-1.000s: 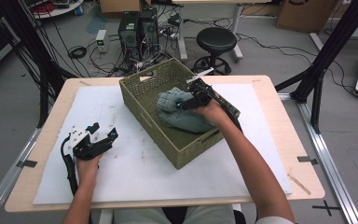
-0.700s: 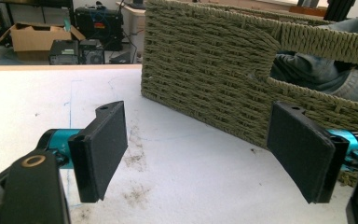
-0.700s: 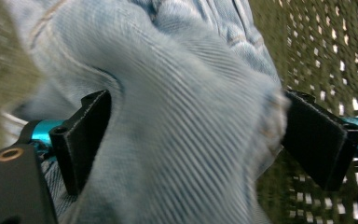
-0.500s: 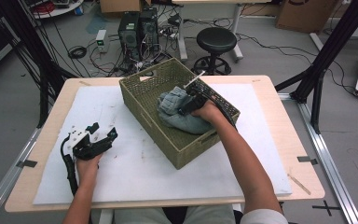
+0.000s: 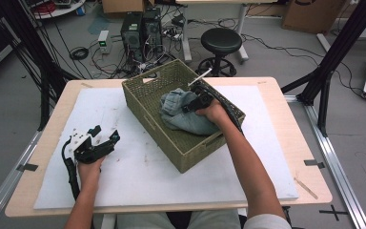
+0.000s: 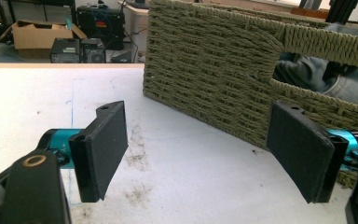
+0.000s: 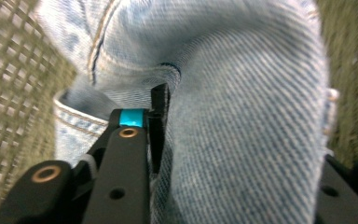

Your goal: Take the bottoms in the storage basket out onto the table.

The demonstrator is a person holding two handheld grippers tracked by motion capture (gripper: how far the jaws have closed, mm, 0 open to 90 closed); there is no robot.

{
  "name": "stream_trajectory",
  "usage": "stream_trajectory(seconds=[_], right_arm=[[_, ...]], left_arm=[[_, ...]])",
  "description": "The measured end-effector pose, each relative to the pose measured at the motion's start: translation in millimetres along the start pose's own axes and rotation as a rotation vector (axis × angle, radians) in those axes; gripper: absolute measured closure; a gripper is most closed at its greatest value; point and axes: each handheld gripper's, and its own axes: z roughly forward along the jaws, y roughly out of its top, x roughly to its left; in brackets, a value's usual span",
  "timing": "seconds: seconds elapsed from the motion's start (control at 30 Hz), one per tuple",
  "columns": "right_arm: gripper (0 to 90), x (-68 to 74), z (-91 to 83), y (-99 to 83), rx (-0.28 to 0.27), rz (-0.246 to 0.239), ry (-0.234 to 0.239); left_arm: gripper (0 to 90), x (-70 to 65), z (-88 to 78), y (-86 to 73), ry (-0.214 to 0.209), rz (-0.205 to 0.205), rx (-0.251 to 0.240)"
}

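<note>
Leftmost, the left tongs (image 5: 104,136) rest on the white mat (image 5: 138,176) that covers the wooden table (image 5: 310,181), jaws spread wide with nothing between them; in the left gripper view the pads (image 6: 103,149) stand apart over smudged mat, facing the woven side of the basket (image 6: 214,84). Further right, the olive wicker basket (image 5: 152,102) sits askew near the middle of the mat, and its tall walls ring the pale denim jeans (image 5: 181,112) bundled inside. Over that bundle the right tongs (image 5: 195,101) have just been closing, and a thick fold of denim (image 7: 242,116) fills the gap between the jaws, so they grip the jeans within the basket. Beyond the far edge of the table stand computer towers (image 5: 140,28) amid tangled cables, then a black round stool (image 5: 221,40), with cardboard boxes at the back and black frame posts (image 5: 336,52) rising at the right from the grey floor.
</note>
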Motion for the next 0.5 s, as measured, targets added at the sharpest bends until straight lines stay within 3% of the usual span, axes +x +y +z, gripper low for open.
stream_trajectory(seconds=[0.1,0.27,0.37,0.4,0.43,0.5], right_arm=[[69.8,3.7,-12.9,1.1,-0.088,-0.032,0.019],[70.0,10.3,-33.7,2.5,-0.180,-0.084,0.039],[70.3,11.4,-49.5,1.7,-0.249,-0.085,0.060],[70.3,11.4,-49.5,1.7,-0.249,-0.085,0.060],[70.5,10.5,-61.1,0.2,-0.295,-0.074,0.086],[70.6,9.0,-72.4,-1.8,-0.336,-0.059,0.110]], left_arm=[[20.9,-0.1,0.1,0.0,0.000,-0.001,-0.001],[20.9,0.3,0.0,-0.1,-0.001,-0.003,-0.003],[20.9,0.3,0.0,-0.1,-0.001,-0.003,-0.003],[20.9,0.3,0.0,-0.1,-0.001,-0.003,-0.003],[20.9,0.4,0.0,-0.1,0.000,-0.005,-0.002],[20.9,0.7,-0.2,0.0,-0.002,-0.007,-0.001]])
